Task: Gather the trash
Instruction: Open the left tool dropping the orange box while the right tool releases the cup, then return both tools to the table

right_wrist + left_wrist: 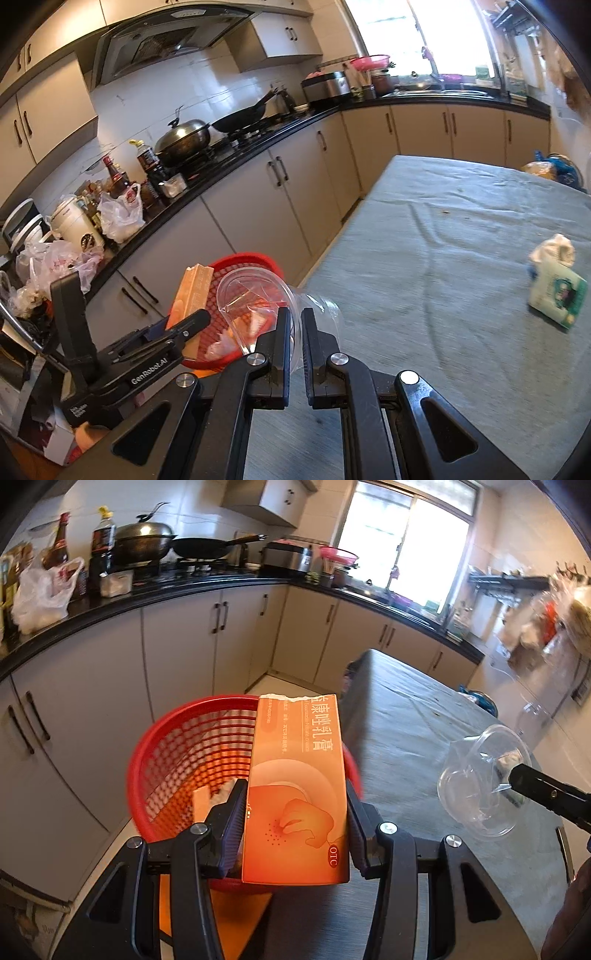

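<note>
Left hand-held gripper (295,823) clamped on an orange medicine box (297,790), both pads pressed flat against its long sides, box upright with its torn top edge pointing away. Directly behind and below the box, a red mesh basket (177,760), standing just off the edge of the grey-clothed desk (413,723); inside the basket, a pale crumpled scrap and a flat tan piece, hard to name through the mesh. Box held over the basket's near rim, not yet inside. To the right of the basket, over the desk, a clear plastic cup (480,779) pinched by its wall in the right hand-held gripper (293,332), fingers nearly together with only the thin plastic between them. In the right wrist view, cup mouth (251,291) tipped toward the basket (243,260), overlapping its rim, with the box (192,295) seen edge-on just left of the cup. Farther from the basket, well out on the desk, a green-and-white packet (556,295) with a crumpled white tissue (554,249) touching its far end.
</note>
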The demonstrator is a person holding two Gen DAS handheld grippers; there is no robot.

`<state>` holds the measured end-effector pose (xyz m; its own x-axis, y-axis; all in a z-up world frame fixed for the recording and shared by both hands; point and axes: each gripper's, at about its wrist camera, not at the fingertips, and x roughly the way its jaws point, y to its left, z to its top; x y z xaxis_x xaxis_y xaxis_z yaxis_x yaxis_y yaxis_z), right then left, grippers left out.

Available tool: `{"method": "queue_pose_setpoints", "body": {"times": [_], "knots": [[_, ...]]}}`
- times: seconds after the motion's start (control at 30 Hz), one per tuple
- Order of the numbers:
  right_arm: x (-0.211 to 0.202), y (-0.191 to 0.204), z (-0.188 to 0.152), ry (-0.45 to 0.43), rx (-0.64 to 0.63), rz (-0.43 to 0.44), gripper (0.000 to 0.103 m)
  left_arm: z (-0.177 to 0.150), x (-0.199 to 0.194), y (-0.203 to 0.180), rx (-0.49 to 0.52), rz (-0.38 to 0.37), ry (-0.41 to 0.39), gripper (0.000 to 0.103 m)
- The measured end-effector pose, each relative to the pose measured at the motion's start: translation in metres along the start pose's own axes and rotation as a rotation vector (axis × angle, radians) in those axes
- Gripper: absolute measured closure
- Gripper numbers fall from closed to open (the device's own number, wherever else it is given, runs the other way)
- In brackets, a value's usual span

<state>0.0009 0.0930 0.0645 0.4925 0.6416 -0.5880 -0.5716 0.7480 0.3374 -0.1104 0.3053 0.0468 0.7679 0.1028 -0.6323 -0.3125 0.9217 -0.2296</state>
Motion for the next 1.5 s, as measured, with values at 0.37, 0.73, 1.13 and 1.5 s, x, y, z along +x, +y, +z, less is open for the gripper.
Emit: {"method": "queue_pose_setpoints", "body": {"times": [0.37, 0.73, 1.13, 1.5], "knots": [[0.062, 0.041, 0.021, 0.073, 0.003, 0.109, 0.096, 0.009, 0.020, 0.050, -0.077, 0.042, 0.024, 0.056], [0.120, 0.041, 0.020, 0.152, 0.035, 0.084, 0.095, 0.007, 0.031, 0.068, -0.087, 0.039, 0.043, 0.056], [0.095, 0.037, 0.022, 0.097, 0.025, 0.088, 0.063, 0.009, 0.020, 0.061, -0.090, 0.027, 0.025, 0.053], [0.047, -0.009, 0.010, 0.047, 0.110, 0.065, 0.063, 0.008, 0.005, 0.018, -0.021, -0.011, 0.012, 0.050]]}}
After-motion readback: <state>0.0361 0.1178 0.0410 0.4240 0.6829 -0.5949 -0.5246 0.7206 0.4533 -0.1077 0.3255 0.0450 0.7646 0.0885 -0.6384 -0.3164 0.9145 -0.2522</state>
